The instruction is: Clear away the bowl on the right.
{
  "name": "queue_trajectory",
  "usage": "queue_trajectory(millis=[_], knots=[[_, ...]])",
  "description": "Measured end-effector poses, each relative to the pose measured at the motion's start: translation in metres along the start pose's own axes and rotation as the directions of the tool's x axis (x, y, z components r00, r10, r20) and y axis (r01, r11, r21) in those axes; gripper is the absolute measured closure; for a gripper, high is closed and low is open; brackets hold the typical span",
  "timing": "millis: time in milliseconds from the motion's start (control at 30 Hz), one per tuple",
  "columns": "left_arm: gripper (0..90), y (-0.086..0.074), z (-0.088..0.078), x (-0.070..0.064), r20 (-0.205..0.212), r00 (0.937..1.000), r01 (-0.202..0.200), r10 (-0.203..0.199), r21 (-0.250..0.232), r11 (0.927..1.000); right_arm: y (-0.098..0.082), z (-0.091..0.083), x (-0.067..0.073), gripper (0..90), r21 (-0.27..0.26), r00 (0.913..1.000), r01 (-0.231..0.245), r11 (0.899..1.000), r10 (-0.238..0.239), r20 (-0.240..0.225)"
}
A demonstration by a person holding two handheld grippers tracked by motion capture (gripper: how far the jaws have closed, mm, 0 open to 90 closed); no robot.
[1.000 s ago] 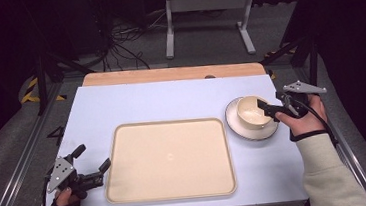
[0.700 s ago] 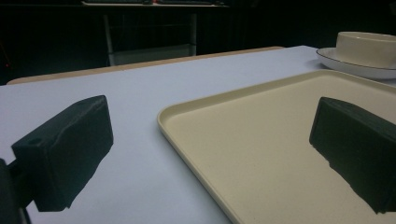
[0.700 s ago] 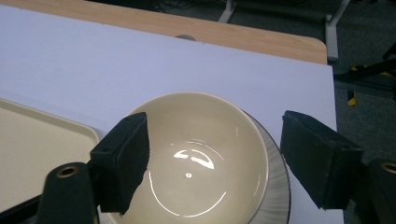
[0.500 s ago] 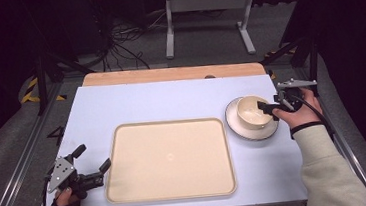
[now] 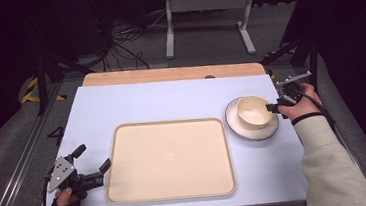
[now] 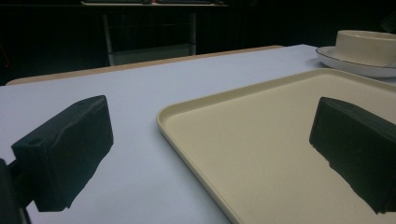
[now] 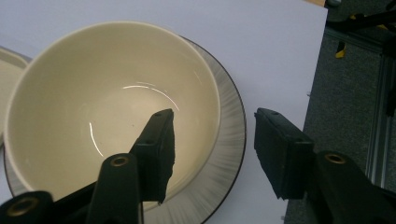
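Bowl [image 5: 254, 111]: cream, empty, upright on a saucer [image 5: 238, 129] at the right side of the counter [image 5: 161, 102], just right of the tray [image 5: 169, 158].
Right gripper [image 5: 273, 107]: at the bowl's right rim; in the right gripper view its [image 7: 212, 156] fingers [image 7: 158, 154] straddle the bowl's wall, one inside the bowl, the other outside over the saucer's edge. Fingers have just been closing, now about half open, rim between them, a gap showing at the outer one; no grip seen.
Left gripper [image 5: 93, 165]: low on the counter at the tray's near left corner, fingers [image 6: 65, 149] spread wide, one over the tray, holding nothing.
Tray: beige, bare, centre of the counter.
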State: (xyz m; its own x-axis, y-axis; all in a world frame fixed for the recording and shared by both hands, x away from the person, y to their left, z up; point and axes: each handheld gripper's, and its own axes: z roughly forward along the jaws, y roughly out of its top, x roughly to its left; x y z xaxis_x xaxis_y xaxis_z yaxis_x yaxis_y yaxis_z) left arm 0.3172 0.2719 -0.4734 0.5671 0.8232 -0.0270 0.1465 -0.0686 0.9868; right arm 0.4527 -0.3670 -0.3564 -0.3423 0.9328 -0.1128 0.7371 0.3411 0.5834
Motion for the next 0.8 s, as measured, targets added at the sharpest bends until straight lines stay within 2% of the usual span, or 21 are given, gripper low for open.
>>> queue_trajectory(millis=[133,200,300,467,667,800], knots=[[0.1,0.0,0.0,0.0,0.001,1.0,-0.001,0.001,0.0,1.0,0.002,0.006,-0.006,53.7,0.042,0.9998,0.015,0.999,-0.015,-0.011],[0.1,0.0,0.0,0.0,0.001,1.0,-0.001,0.001,0.0,1.0,0.002,0.007,-0.007,53.9,0.05,0.9998,0.013,0.999,-0.013,-0.014],[0.1,0.0,0.0,0.0,0.002,1.0,-0.001,0.001,0.0,1.0,0.003,0.015,-0.012,53.5,0.097,0.9993,-0.001,0.995,0.004,-0.036],[0.1,0.0,0.0,0.0,0.002,1.0,-0.004,0.004,-0.001,1.0,0.006,0.019,-0.014,53.6,0.118,0.9983,0.011,0.993,-0.004,-0.058],[0.1,0.0,0.0,0.0,0.003,1.0,-0.004,0.004,-0.001,1.0,0.008,0.027,-0.017,55.5,0.17,0.9946,-0.019,0.985,0.036,-0.097],[0.1,0.0,0.0,-0.001,0.003,1.0,-0.006,0.006,-0.001,1.0,0.008,0.033,-0.018,60.1,0.209,0.9871,-0.057,0.976,0.086,-0.135]])
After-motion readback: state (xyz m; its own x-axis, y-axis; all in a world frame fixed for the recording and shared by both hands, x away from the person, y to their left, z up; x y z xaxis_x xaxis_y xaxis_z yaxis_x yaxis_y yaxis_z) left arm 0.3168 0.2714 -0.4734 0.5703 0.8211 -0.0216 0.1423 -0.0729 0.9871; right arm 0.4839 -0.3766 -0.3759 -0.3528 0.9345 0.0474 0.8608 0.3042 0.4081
